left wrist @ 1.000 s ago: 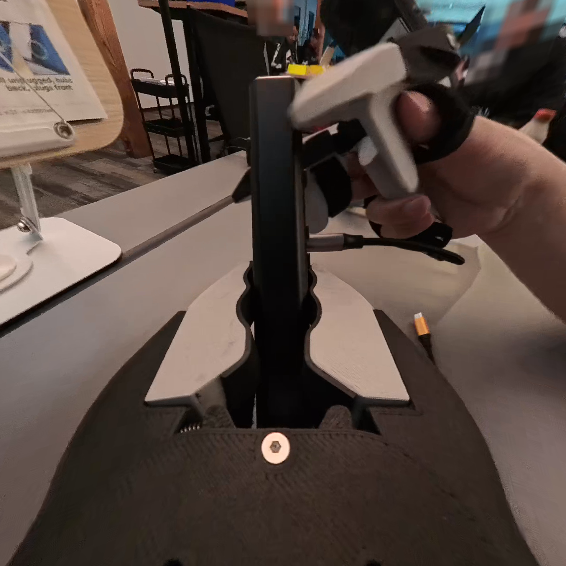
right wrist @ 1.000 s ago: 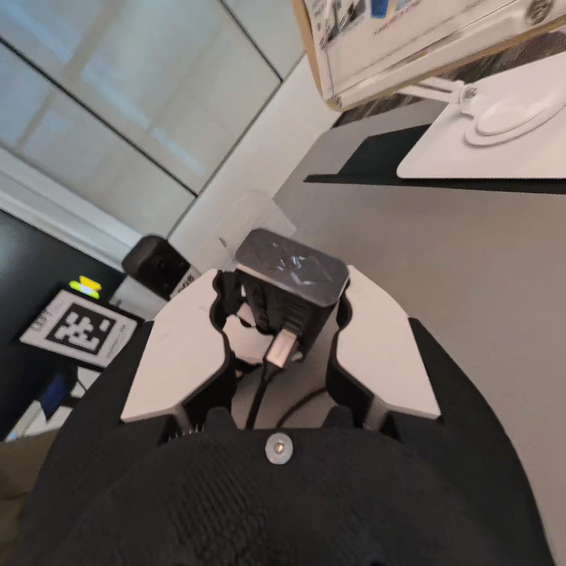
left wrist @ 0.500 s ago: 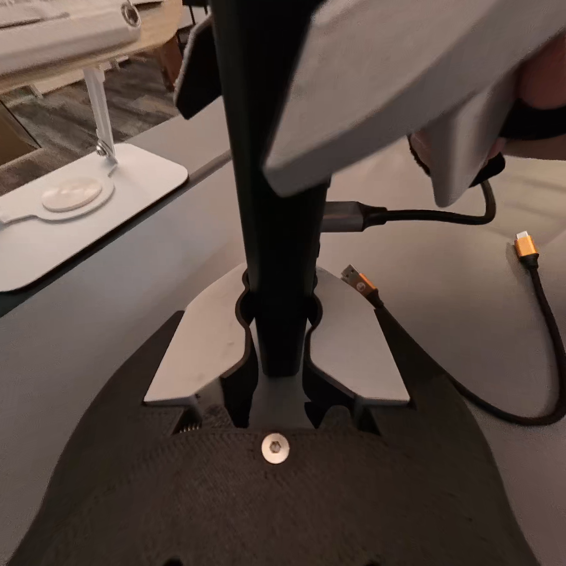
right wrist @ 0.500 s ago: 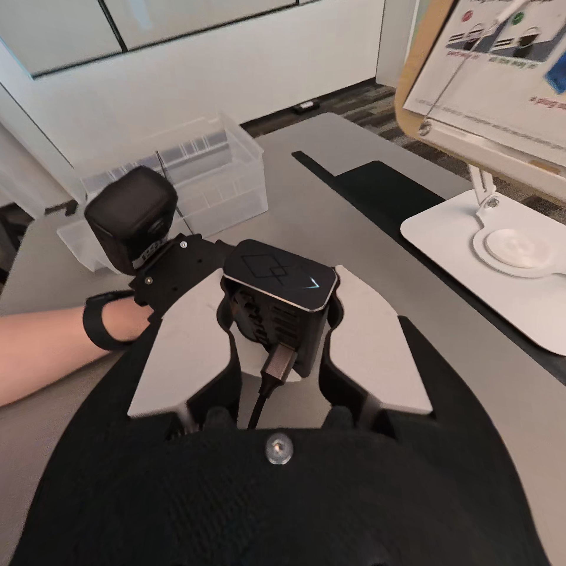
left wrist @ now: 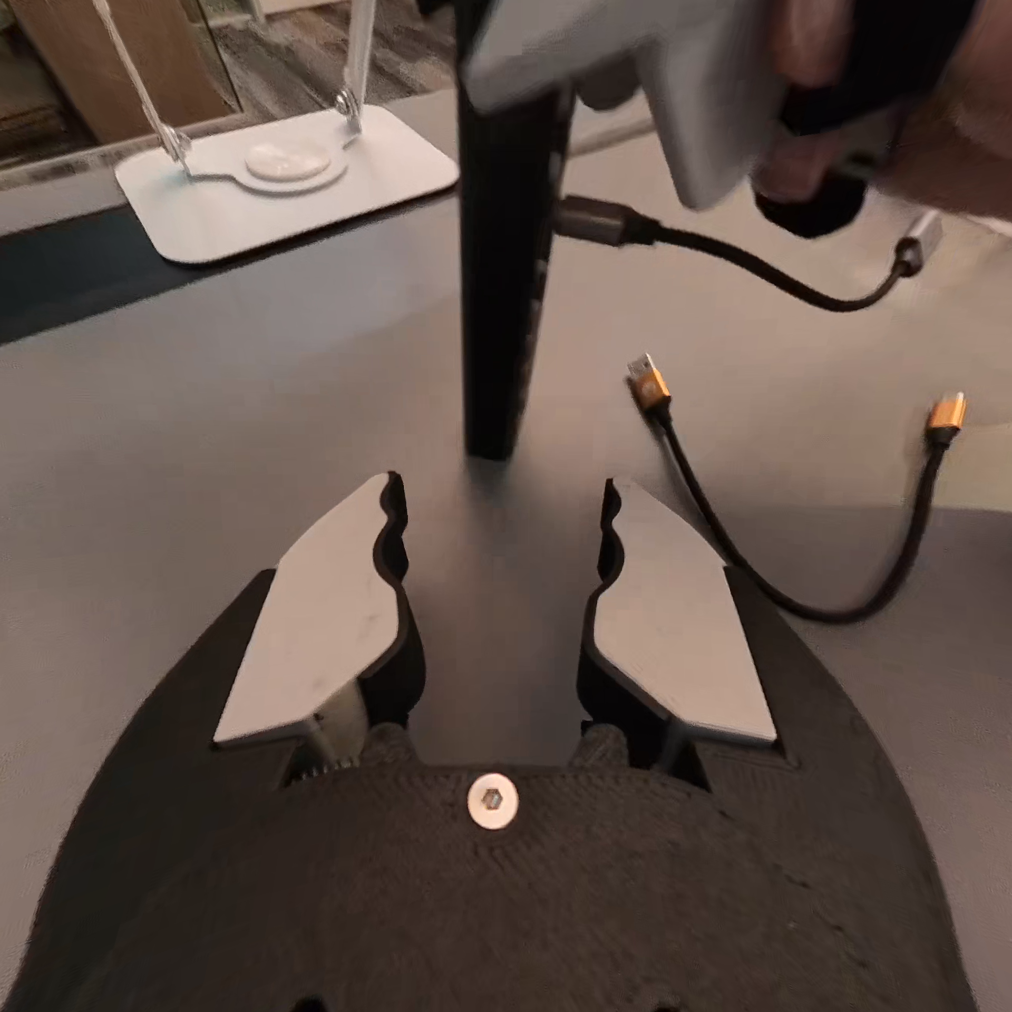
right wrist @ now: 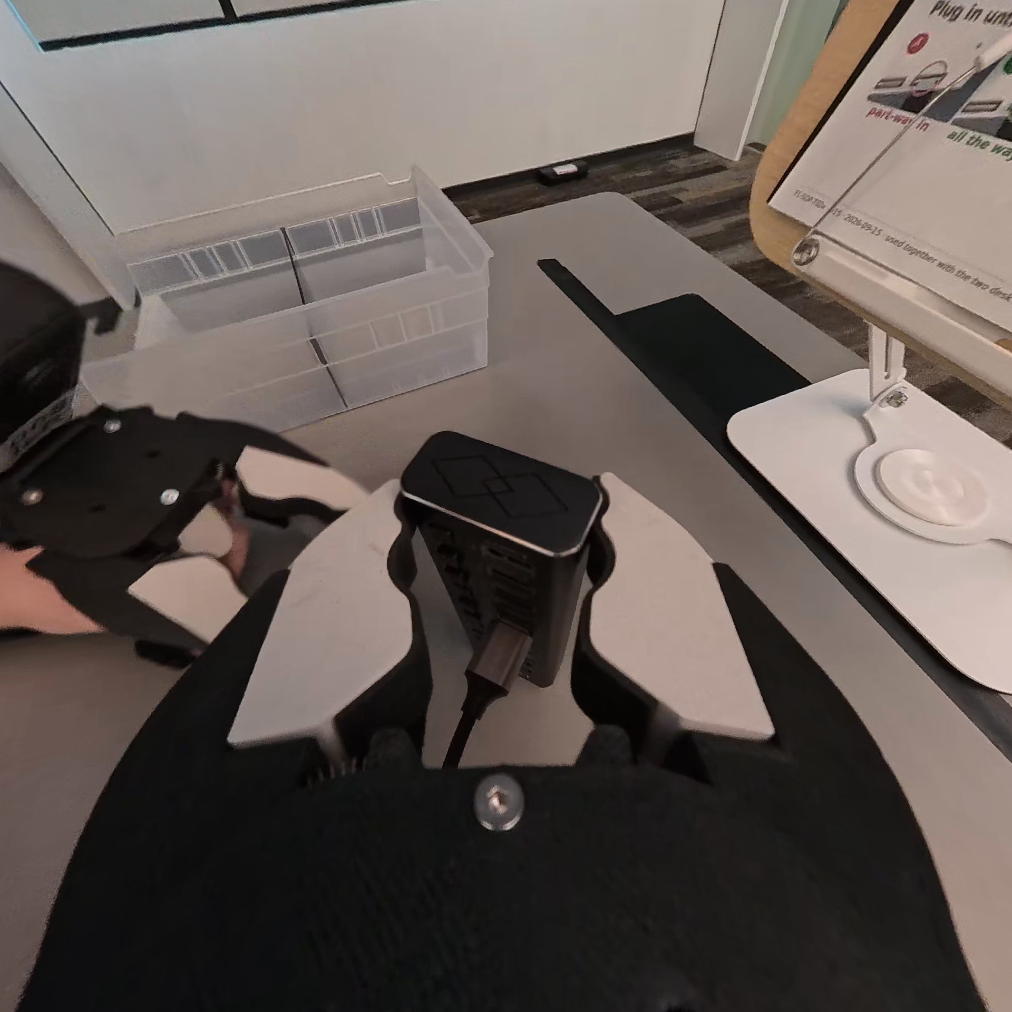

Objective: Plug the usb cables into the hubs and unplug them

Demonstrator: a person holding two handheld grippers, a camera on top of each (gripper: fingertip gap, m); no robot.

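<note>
A dark grey USB hub [right wrist: 504, 525] stands upright with its lower end at the grey table [left wrist: 219, 438]. My right gripper [right wrist: 497, 484] is shut on its sides near the top. A grey USB plug [right wrist: 501, 654] sits in a lower port; its black cable runs off to the right in the left wrist view [left wrist: 766, 268]. My left gripper [left wrist: 501, 482] is open and empty, just short of the hub [left wrist: 504, 274]. It also shows in the right wrist view [right wrist: 274, 542], left of the hub. A black cable with two orange plugs [left wrist: 649, 383] lies loose on the table.
A clear plastic bin [right wrist: 328, 306] stands at the back left. A white stand base [right wrist: 903, 504] holding a tilted sign board [right wrist: 903, 137] is on the right; it also shows in the left wrist view [left wrist: 285, 180]. A dark strip [right wrist: 712, 350] runs along the table. One gripper's finger ends stand about 11 centimeters off the other's. The hub [left wrist: 504, 274] is about 5 centimeters from my right fingertips.
My left gripper has opened, let go of the hub and drawn back from it. My right gripper has kept its hold and brought the hub down to the table.
</note>
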